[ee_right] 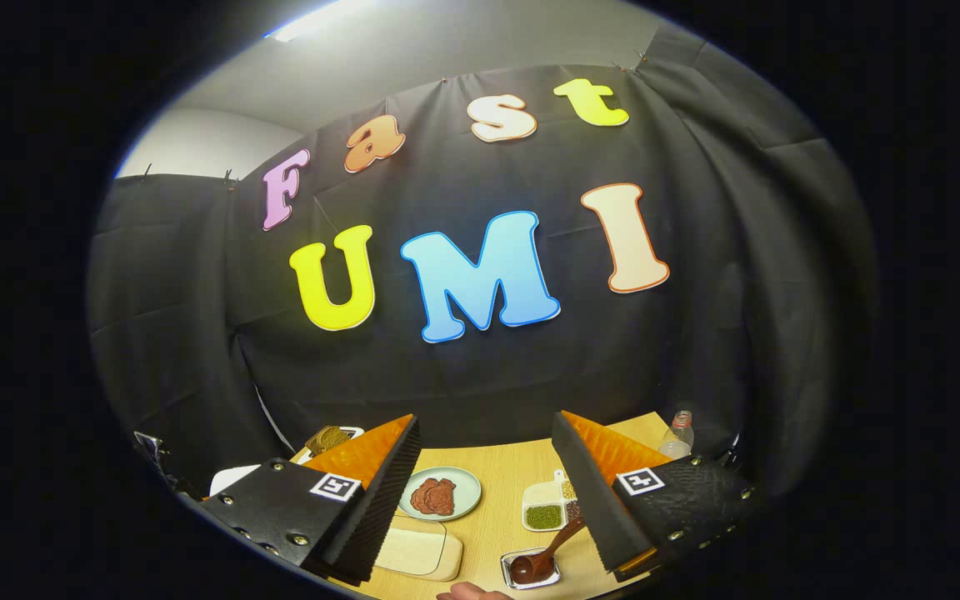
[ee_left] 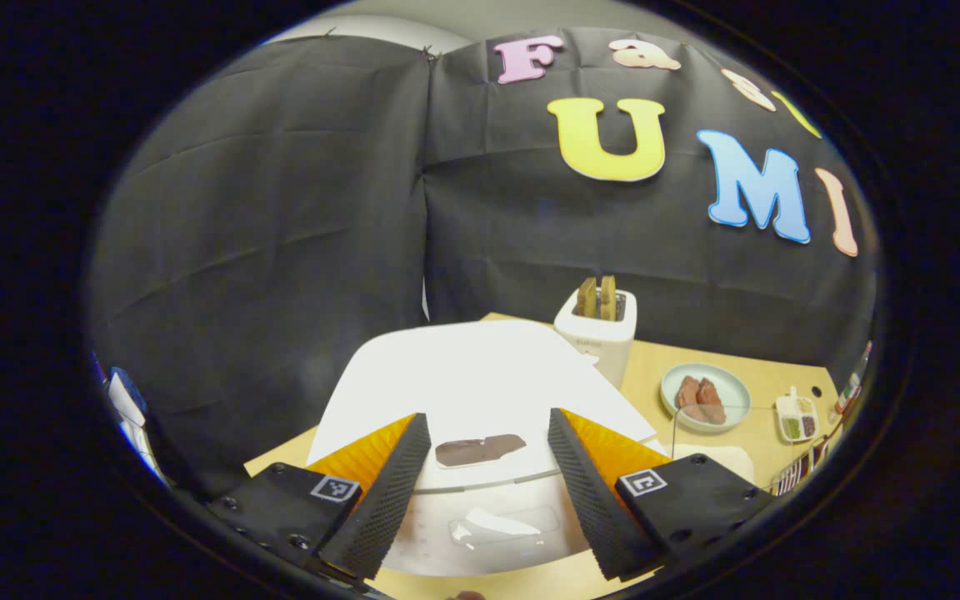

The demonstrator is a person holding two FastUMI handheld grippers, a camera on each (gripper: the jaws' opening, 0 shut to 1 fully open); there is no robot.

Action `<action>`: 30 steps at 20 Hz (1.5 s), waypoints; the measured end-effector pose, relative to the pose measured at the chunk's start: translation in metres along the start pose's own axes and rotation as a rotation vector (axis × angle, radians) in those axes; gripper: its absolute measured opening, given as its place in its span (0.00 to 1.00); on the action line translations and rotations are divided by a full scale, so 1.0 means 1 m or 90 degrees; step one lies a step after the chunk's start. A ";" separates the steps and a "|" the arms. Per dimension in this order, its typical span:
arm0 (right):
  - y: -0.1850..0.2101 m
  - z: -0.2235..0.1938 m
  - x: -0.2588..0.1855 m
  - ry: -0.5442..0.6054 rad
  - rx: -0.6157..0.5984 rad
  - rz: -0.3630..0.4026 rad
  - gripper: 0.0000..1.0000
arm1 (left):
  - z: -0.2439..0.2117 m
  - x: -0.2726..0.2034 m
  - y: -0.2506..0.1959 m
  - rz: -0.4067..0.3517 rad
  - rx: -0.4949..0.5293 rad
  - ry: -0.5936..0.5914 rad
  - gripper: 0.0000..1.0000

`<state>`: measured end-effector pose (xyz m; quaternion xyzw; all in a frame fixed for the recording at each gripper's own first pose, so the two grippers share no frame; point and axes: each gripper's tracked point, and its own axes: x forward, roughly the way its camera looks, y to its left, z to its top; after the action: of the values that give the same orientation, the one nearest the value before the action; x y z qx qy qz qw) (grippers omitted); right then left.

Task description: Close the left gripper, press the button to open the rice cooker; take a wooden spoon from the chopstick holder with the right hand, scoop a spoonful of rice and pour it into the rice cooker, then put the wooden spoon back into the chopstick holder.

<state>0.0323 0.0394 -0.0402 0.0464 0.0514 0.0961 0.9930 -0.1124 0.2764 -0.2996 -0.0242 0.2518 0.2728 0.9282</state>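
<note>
Since the button (ee_left: 480,450) needs a closed tip, the left hand-held gripper (ee_left: 488,487) hovers wide open, empty, above the rice cooker (ee_left: 480,375); the right hand-held gripper (ee_right: 487,492) is likewise open, empty.

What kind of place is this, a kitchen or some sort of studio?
Probably a mock kitchen set up in a booth: a wooden table holds a white rice cooker, a toaster and a plate of meat, with black cloth hung behind instead of real walls.
</note>
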 end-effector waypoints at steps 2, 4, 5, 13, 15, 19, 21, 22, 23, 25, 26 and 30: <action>0.003 -0.003 0.001 0.006 0.000 0.004 0.96 | -0.001 -0.006 0.001 -0.008 0.005 0.026 1.00; 0.008 -0.006 0.001 0.008 0.006 0.011 0.96 | 0.001 0.000 -0.002 -0.024 0.002 0.057 1.00; 0.011 -0.008 0.002 0.011 0.011 0.016 0.96 | 0.003 0.002 0.000 -0.030 0.001 0.060 0.98; 0.001 0.000 -0.010 -0.003 0.003 0.019 0.96 | 0.041 -0.026 -0.019 -0.081 0.000 0.001 0.99; -0.010 0.004 -0.012 -0.012 0.001 0.005 0.96 | 0.081 -0.040 -0.037 -0.101 0.037 -0.068 0.98; -0.024 0.025 -0.020 -0.042 -0.007 -0.015 0.96 | 0.163 -0.083 -0.100 -0.172 0.044 -0.168 0.98; -0.026 0.038 -0.026 -0.059 -0.036 -0.021 0.96 | 0.203 -0.108 -0.126 -0.205 0.026 -0.218 0.95; -0.026 0.044 -0.030 -0.067 -0.052 -0.025 0.96 | 0.221 -0.120 -0.137 -0.217 0.023 -0.238 0.98; -0.026 0.051 -0.033 -0.075 -0.067 -0.029 0.96 | 0.236 -0.132 -0.147 -0.229 0.022 -0.254 0.98; -0.023 0.062 -0.040 -0.085 -0.087 -0.029 0.96 | 0.265 -0.155 -0.166 -0.251 0.017 -0.289 0.98; -0.020 0.066 -0.044 -0.087 -0.093 -0.026 0.96 | 0.276 -0.172 -0.167 -0.259 0.016 -0.305 0.98; -0.016 0.076 -0.056 -0.073 -0.085 0.000 0.96 | 0.316 -0.217 -0.184 -0.269 0.012 -0.344 0.93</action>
<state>-0.0104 0.0062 0.0389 -0.0145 -0.0117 0.0967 0.9951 -0.0307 0.0700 0.0632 0.0055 -0.0113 0.0689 0.9975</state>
